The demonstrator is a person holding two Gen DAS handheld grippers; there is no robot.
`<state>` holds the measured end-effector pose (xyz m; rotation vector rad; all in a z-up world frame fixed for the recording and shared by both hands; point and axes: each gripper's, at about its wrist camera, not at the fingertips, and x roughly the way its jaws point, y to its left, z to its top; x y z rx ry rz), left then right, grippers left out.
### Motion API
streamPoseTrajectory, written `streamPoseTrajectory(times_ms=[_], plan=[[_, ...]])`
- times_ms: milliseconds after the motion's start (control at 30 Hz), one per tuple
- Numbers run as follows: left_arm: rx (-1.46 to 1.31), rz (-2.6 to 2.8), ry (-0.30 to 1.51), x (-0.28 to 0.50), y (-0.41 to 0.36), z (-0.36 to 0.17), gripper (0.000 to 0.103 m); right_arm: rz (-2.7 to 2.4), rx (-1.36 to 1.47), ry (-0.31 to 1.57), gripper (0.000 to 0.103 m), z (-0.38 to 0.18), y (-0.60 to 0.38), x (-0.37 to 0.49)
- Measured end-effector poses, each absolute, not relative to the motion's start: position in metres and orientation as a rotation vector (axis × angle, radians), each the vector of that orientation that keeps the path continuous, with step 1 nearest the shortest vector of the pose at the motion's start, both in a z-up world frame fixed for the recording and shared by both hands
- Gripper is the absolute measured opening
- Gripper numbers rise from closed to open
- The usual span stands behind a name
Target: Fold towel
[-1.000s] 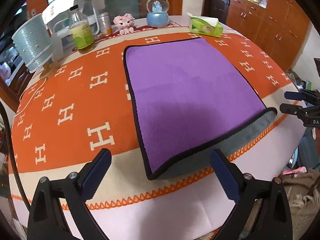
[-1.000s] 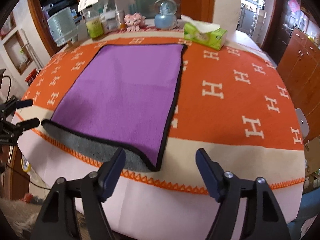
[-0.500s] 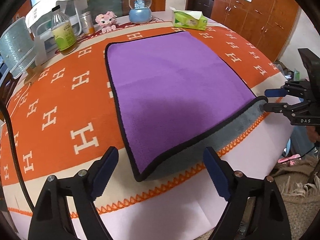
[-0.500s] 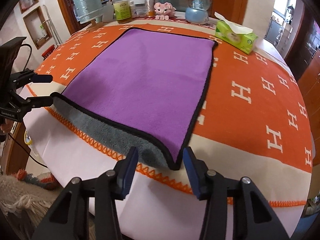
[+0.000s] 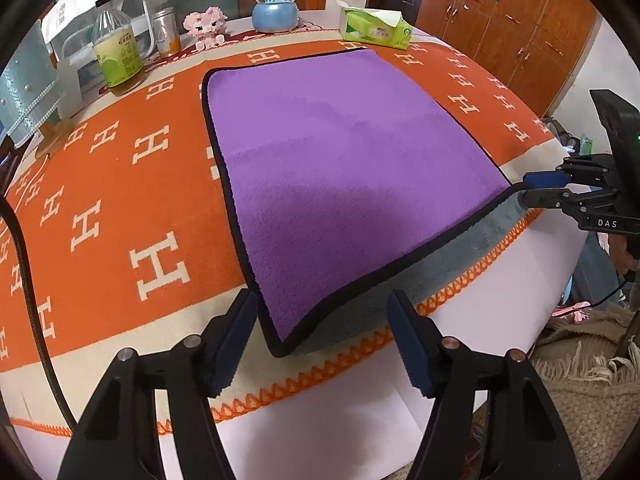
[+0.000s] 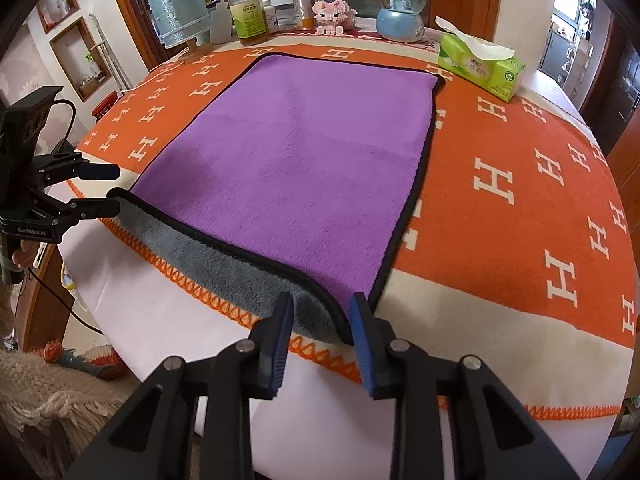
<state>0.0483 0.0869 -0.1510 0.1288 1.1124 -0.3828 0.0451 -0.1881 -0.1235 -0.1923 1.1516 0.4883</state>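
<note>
A purple towel [image 5: 344, 168] with black trim and a grey underside lies flat on the orange H-pattern table cover, also in the right wrist view [image 6: 304, 160]. Its near edge hangs over the table's front, grey side showing. My left gripper [image 5: 320, 340] is open, its fingers either side of the towel's near left corner. My right gripper [image 6: 322, 332] is partly closed around the near right corner, with a gap still between the pads. In the left wrist view the right gripper [image 5: 538, 188] sits at that corner. In the right wrist view the left gripper [image 6: 106, 190] sits at the left corner.
At the table's far edge stand a green tissue box [image 6: 480, 68], a blue snow globe [image 6: 400, 16], a pink block toy [image 6: 334, 14], a bottle of yellow liquid [image 6: 248, 12] and a silvery lamp shade [image 6: 178, 10]. Wooden cabinets [image 5: 520, 28] stand to the right.
Both grippers have moved in to the towel's near corners. The right gripper's fingers have narrowed a lot around its corner. The left gripper's fingers have narrowed a little.
</note>
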Motion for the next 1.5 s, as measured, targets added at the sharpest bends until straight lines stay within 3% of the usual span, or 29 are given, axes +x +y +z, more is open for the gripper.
streamPoseTrajectory(times_ms=[133, 400, 467, 667, 933, 1500], plan=[[0.132, -0.393, 1.126, 0.048, 0.087, -0.154, 0.056, 0.490, -0.200, 1.153, 0.029, -0.126, -0.187, 0.047], [0.139, -0.418, 1.164, 0.051, 0.084, -0.162, 0.037, 0.484, -0.211, 1.153, 0.018, -0.127, -0.185, 0.046], [0.142, -0.417, 1.164, 0.052, 0.085, -0.163, 0.026, 0.482, -0.211, 1.151, 0.016, -0.127, -0.186, 0.046], [0.167, -0.405, 1.174, 0.051, 0.082, -0.165, 0.013, 0.466, -0.217, 1.154, 0.015, -0.128, -0.187, 0.046], [0.200, -0.354, 1.176, 0.050, 0.079, -0.166, 0.006, 0.448, -0.236, 1.140, 0.006, -0.126, -0.184, 0.044], [0.213, -0.158, 0.995, 0.126, 0.076, -0.097, 0.005, 0.290, -0.129, 0.985, 0.006, -0.072, -0.188, 0.121]])
